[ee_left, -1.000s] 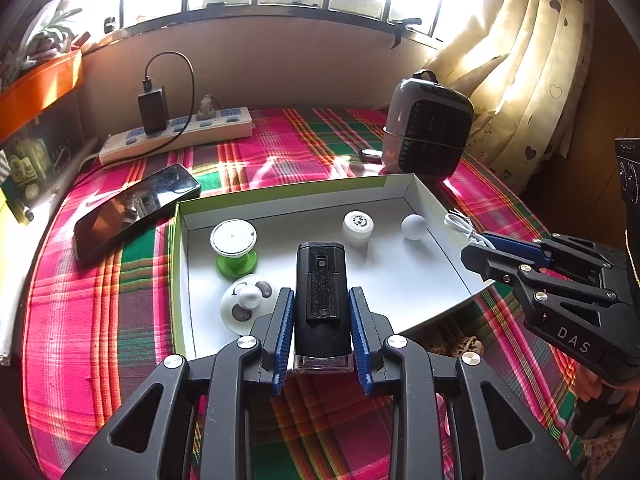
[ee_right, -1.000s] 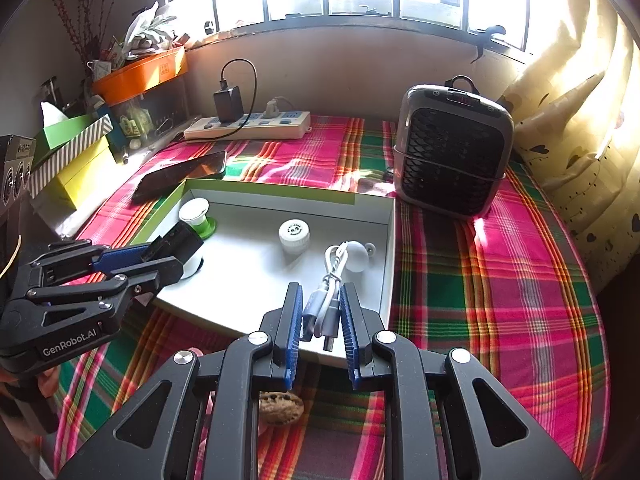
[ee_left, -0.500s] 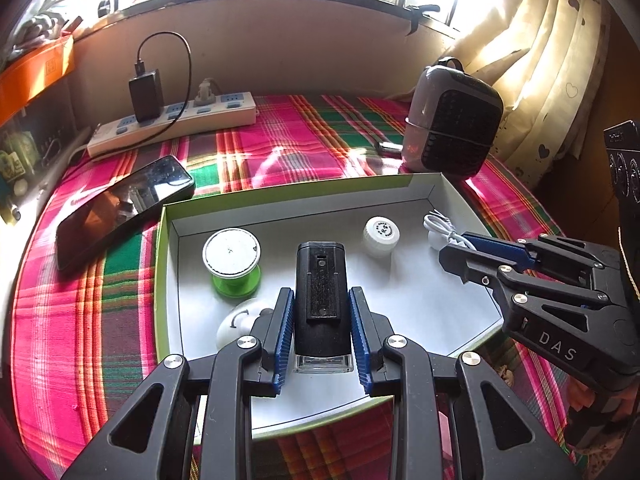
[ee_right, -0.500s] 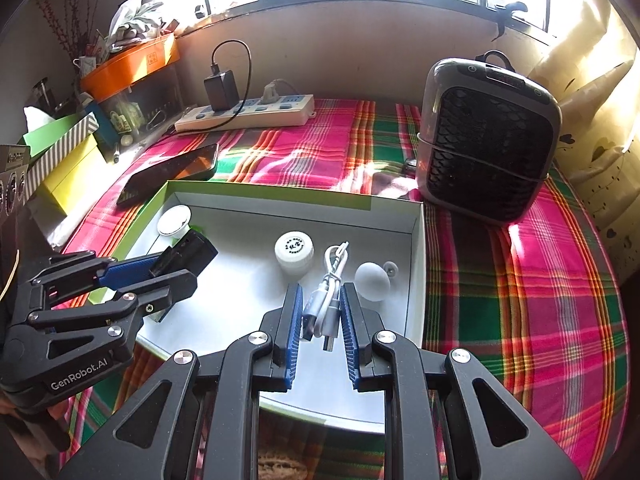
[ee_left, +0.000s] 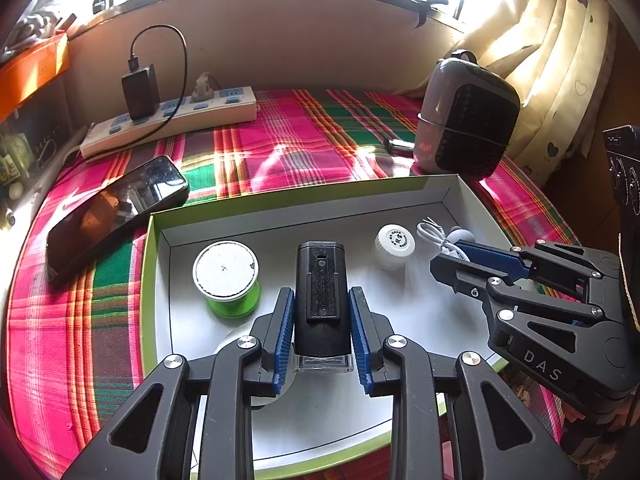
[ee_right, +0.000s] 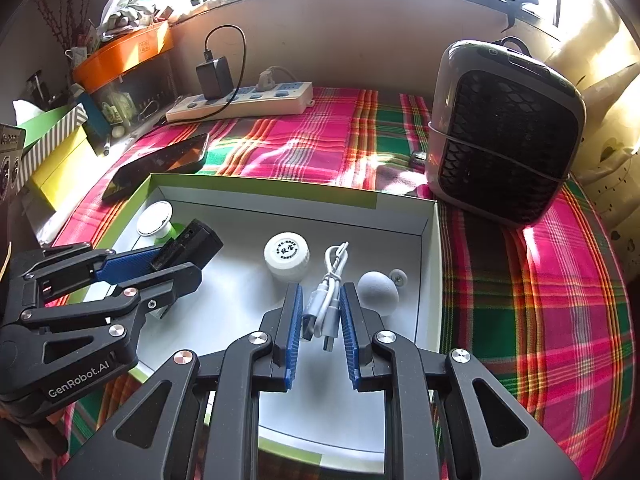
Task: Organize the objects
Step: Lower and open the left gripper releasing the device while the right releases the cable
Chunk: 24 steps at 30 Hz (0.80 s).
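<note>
Black box-shaped gadget (ee_left: 321, 296) mid frame, squeezed tight in left gripper (ee_left: 321, 334), over white tray (ee_left: 448, 190). White cable (ee_right: 326, 300) bundled, pinched by right gripper (ee_right: 320, 330), lower middle. Green spool (ee_left: 227, 278) left inside tray, white cap (ee_left: 394, 246) right. Phone (ee_left: 116, 210) outside, left.

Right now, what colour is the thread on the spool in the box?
Bright green, under a white top flange, on the spool in the box; clearest in the left wrist view.

left wrist: looks forward and steeply down, close over tray (ee_left: 158, 272), window at 12 o'clock | right wrist: same tilt, tray (ee_right: 430, 264) close | shared: tray, power strip (ee_left: 172, 120), heater (ee_right: 504, 136)
</note>
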Each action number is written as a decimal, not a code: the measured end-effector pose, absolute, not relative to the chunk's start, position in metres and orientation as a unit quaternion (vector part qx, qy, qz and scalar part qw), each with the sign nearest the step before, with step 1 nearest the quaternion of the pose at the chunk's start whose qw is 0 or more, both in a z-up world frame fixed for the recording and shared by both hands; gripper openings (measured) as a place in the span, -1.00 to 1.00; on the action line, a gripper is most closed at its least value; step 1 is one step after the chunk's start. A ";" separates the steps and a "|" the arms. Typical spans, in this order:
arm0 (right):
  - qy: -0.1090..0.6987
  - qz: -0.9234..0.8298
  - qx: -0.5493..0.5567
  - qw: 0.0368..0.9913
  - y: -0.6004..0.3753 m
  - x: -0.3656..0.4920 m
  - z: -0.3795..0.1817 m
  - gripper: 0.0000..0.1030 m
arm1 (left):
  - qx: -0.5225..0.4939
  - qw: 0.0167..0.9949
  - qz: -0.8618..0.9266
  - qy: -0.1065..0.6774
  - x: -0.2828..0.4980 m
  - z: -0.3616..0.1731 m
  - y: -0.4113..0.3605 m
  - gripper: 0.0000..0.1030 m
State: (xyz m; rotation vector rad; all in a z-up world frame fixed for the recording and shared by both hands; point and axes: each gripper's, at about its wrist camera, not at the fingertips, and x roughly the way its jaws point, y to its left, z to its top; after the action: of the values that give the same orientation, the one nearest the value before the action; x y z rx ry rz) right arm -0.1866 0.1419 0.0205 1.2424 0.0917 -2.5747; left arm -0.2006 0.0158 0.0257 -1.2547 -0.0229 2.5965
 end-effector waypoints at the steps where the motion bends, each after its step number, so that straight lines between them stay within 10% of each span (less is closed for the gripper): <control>1: 0.032 -0.891 0.431 0.140 0.142 -0.188 0.020 -0.61 | -0.431 0.129 0.893 -0.009 -0.202 0.025 0.016 -0.51; 24: 0.063 -0.897 0.421 0.115 0.137 -0.193 0.010 -0.61 | -0.433 0.119 0.893 0.013 -0.213 0.016 0.027 -0.51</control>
State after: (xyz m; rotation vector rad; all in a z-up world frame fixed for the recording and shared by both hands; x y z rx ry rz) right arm -0.1931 0.1367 0.0102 1.2345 0.1850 -2.6299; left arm -0.2125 0.0271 0.0161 -1.2673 0.0379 2.6122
